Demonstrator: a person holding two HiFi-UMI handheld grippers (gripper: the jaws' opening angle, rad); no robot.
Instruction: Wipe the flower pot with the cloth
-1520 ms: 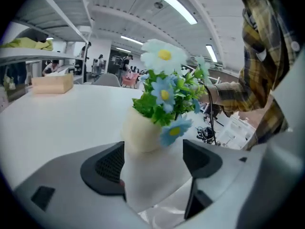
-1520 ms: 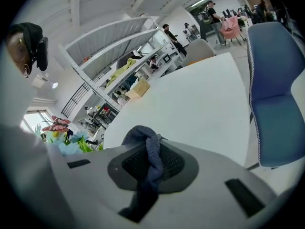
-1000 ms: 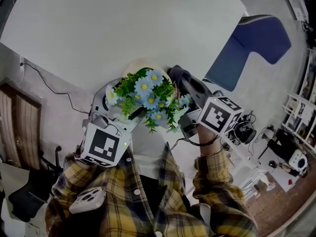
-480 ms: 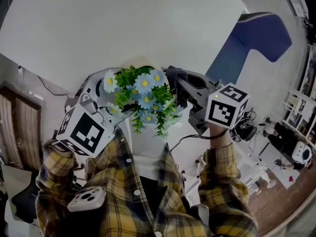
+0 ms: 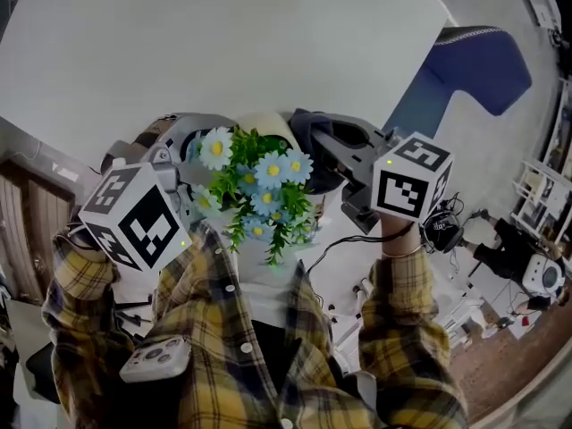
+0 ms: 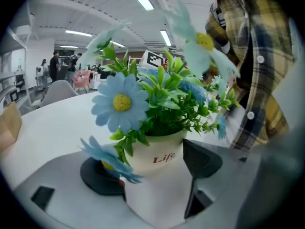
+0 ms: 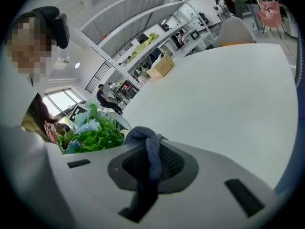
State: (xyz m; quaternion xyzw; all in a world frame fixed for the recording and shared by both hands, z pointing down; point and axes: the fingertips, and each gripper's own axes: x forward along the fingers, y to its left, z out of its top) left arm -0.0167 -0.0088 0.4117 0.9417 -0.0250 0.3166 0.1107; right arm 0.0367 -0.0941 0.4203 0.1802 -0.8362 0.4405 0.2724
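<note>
My left gripper is shut on the white flower pot, a dark pad on each side of it. Blue daisies and green leaves rise from the pot. In the head view the pot is held in the air over the table's near edge and tilted, with the flowers toward the person. The left gripper grips it from the left. My right gripper is shut on a dark blue-grey cloth just right of the pot; whether they touch I cannot tell. The cloth hangs bunched between the right jaws.
The white round table spreads beyond the pot. A blue chair stands at the right. The person's plaid sleeves fill the bottom of the head view. Shelves and gear line the far right.
The left gripper has swung left and up with the pot, tilting the flowers toward the person. The right gripper with the cloth has risen slightly beside the pot.
</note>
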